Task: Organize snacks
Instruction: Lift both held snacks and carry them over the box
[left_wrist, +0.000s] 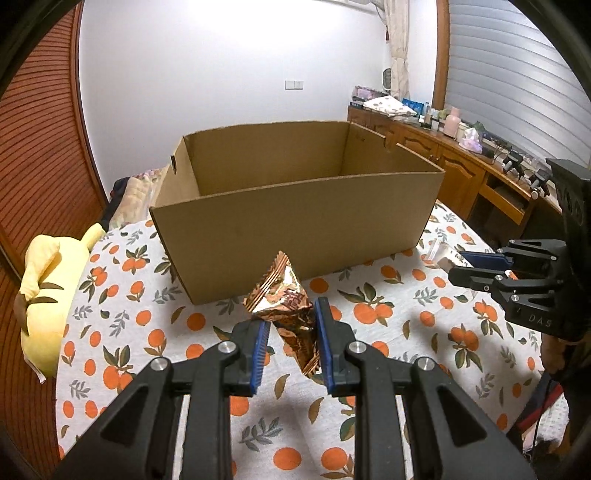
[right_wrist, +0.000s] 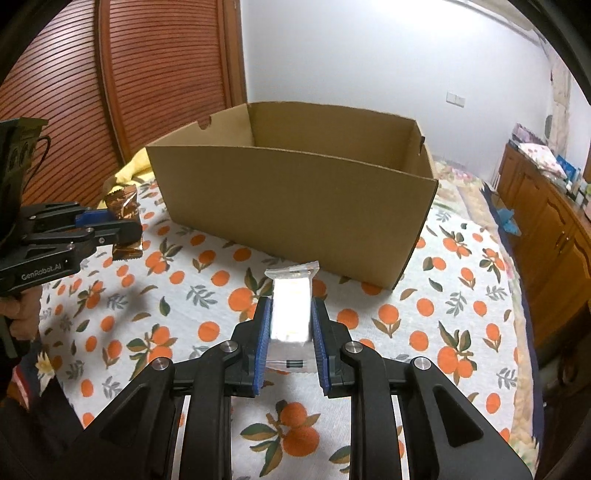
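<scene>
My left gripper (left_wrist: 291, 332) is shut on a shiny copper-brown snack packet (left_wrist: 286, 306) and holds it above the cloth, just in front of an open cardboard box (left_wrist: 295, 225). My right gripper (right_wrist: 290, 325) is shut on a white snack in a clear wrapper (right_wrist: 291, 306), also held in front of the box (right_wrist: 295, 199). Each gripper shows in the other's view: the right gripper (left_wrist: 476, 267) at the right with its white snack (left_wrist: 441, 254), the left gripper (right_wrist: 122, 229) at the left with the brown packet (right_wrist: 123, 206). What lies on the box floor is hidden.
The box stands on an orange-print tablecloth (left_wrist: 369, 314). A yellow plush toy (left_wrist: 48, 295) lies at the cloth's left edge. A wooden sideboard (left_wrist: 443, 158) with clutter runs along the right wall. A wooden slatted door (right_wrist: 74, 92) is at the left.
</scene>
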